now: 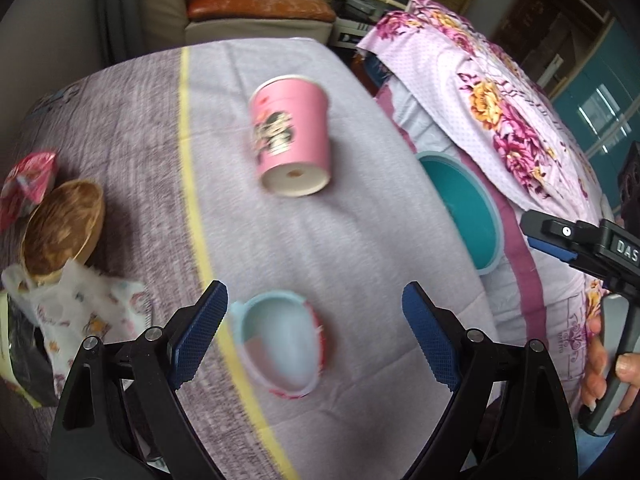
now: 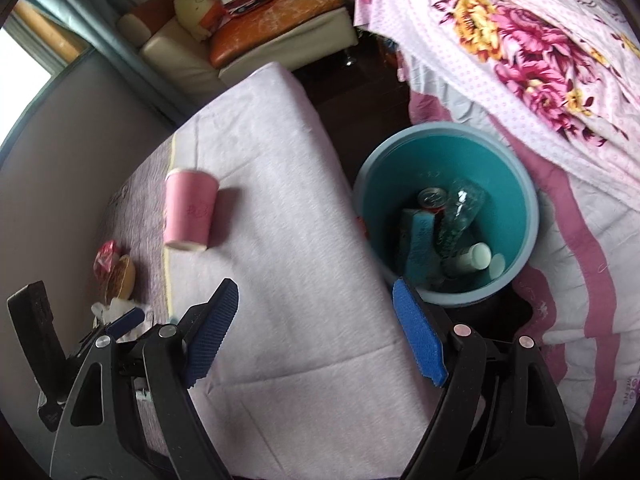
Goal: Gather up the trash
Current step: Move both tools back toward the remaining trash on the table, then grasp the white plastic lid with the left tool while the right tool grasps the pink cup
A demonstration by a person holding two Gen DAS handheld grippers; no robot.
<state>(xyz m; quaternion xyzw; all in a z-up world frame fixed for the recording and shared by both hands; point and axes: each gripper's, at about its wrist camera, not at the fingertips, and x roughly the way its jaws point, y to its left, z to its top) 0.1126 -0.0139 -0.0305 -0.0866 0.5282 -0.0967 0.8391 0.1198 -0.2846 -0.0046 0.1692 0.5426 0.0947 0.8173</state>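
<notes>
A pink paper cup (image 1: 292, 140) (image 2: 188, 212) lies on its side on the lilac tablecloth (image 1: 360, 240). Nearer, a small pale-blue tub with a red outside (image 1: 280, 344) lies between the fingers of my left gripper (image 1: 314, 300). That gripper is open and its pads do not press on the tub. My right gripper (image 2: 314, 296) is open with nothing in it, over the table edge beside the teal bin (image 2: 400, 148) (image 1: 460, 192). The bin holds a can (image 2: 432, 200), a clear bottle (image 2: 460, 212), a blue carton and a white tube.
A brown wooden bowl (image 1: 60, 228), a red wrapper (image 1: 28, 184) and a white printed plastic bag (image 1: 88, 316) lie at the table's left. A floral bedspread (image 2: 540, 60) hangs right of the bin. A sofa (image 2: 260, 28) stands beyond. A hand (image 1: 608, 364) holds the right gripper's handle.
</notes>
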